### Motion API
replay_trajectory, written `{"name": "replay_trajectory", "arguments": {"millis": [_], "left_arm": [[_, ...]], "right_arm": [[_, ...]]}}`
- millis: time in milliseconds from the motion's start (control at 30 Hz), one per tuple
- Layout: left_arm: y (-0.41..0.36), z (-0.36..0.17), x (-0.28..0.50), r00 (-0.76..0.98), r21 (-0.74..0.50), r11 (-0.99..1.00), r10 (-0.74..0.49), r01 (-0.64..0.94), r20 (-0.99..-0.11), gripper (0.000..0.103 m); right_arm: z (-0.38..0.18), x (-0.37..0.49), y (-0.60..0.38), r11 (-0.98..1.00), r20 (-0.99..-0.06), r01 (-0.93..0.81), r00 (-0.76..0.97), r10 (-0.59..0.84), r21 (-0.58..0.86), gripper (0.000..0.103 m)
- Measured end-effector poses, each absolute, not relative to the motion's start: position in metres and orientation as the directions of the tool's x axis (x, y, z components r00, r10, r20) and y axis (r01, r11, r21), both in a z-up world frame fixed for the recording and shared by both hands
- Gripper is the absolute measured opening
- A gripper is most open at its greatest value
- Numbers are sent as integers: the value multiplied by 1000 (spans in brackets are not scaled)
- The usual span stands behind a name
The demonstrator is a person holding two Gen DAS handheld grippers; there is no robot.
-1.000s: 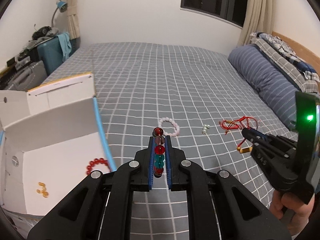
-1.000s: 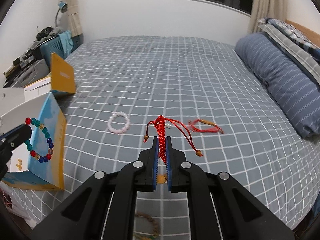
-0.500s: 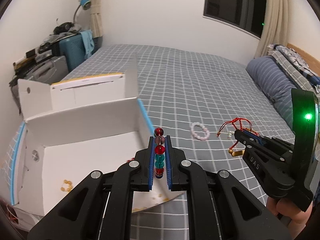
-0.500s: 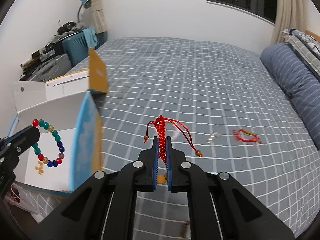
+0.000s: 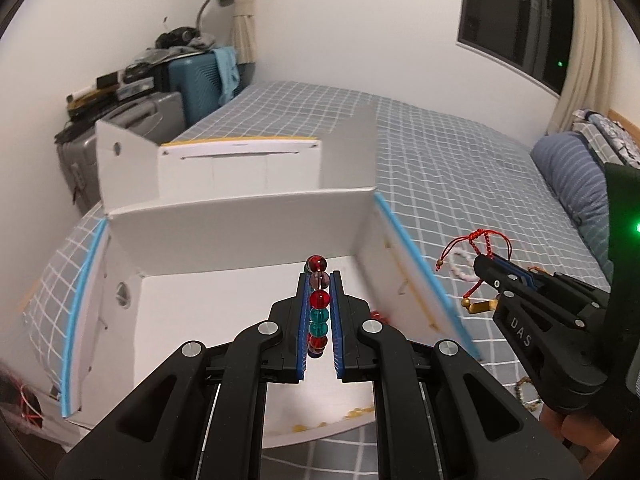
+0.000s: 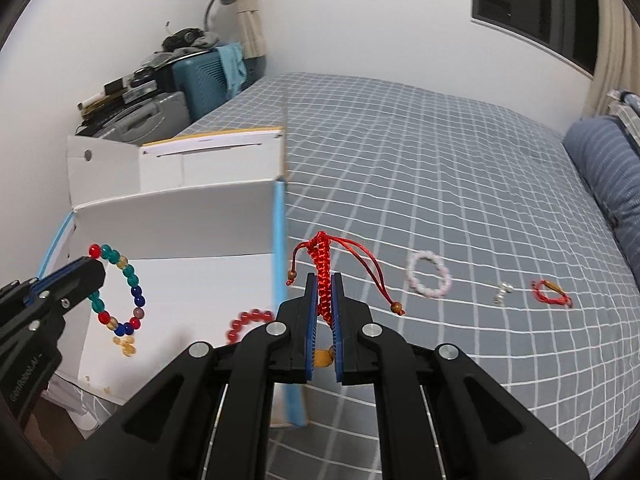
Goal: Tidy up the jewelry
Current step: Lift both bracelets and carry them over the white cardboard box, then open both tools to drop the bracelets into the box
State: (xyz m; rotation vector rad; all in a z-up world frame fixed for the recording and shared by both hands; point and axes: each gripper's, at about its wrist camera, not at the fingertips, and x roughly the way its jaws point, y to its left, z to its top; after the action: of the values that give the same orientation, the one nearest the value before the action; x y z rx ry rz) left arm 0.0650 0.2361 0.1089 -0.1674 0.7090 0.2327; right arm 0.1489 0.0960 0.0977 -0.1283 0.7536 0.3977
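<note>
My left gripper point(image 5: 319, 280) is shut on a multicoloured bead bracelet point(image 5: 319, 300) and holds it over the open white box point(image 5: 240, 224); the bracelet point(image 6: 120, 288) hangs from it in the right wrist view. My right gripper point(image 6: 322, 280) is shut on a red braided cord bracelet point(image 6: 323, 276), just right of the box's blue-edged wall point(image 6: 279, 248); this gripper also shows in the left wrist view point(image 5: 486, 266). A red bead bracelet point(image 6: 246, 322) and small amber beads point(image 6: 124, 344) lie inside the box.
On the grey checked bedspread point(image 6: 440, 184) lie a pink bead bracelet point(image 6: 429, 279), a small silver piece point(image 6: 502, 294) and a red cord bracelet point(image 6: 551, 294). A striped pillow point(image 6: 612, 176) lies at the right. Suitcases point(image 5: 196, 80) stand by the wall.
Both grippers have moved left toward the box with their bracelets. The left one now hangs over the box's inside; the right one has come up beside the box's right wall.
</note>
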Motion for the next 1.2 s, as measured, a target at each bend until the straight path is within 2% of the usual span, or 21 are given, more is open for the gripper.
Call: {"name": "replay_trajectory", "arguments": {"millis": [400, 933, 1000, 1067, 1100, 1167, 1200], "left_arm": [[292, 77, 59, 670, -66, 932, 206, -356, -713, 9], [313, 41, 66, 595, -50, 917, 215, -396, -774, 9], [313, 41, 66, 596, -55, 916, 211, -397, -775, 9], [314, 42, 64, 600, -64, 914, 208, -400, -772, 12], [314, 43, 64, 601, -63, 913, 213, -403, -771, 15], [314, 47, 61, 610, -69, 909, 217, -410, -762, 37], [315, 49, 59, 617, -74, 906, 222, -417, -755, 40]], "right_arm": [[67, 147, 152, 891, -728, -453, 609, 316, 8, 6], [35, 154, 174, 880, -791, -475, 534, 298, 10, 6], [34, 154, 175, 881, -793, -473, 536, 290, 3, 10], [35, 153, 175, 881, -791, -473, 538, 290, 2, 12], [36, 152, 174, 879, -789, -477, 536, 300, 10, 24], [40, 149, 173, 871, -780, -491, 534, 327, 29, 29], [42, 148, 174, 871, -776, -491, 538, 327, 27, 32]]}}
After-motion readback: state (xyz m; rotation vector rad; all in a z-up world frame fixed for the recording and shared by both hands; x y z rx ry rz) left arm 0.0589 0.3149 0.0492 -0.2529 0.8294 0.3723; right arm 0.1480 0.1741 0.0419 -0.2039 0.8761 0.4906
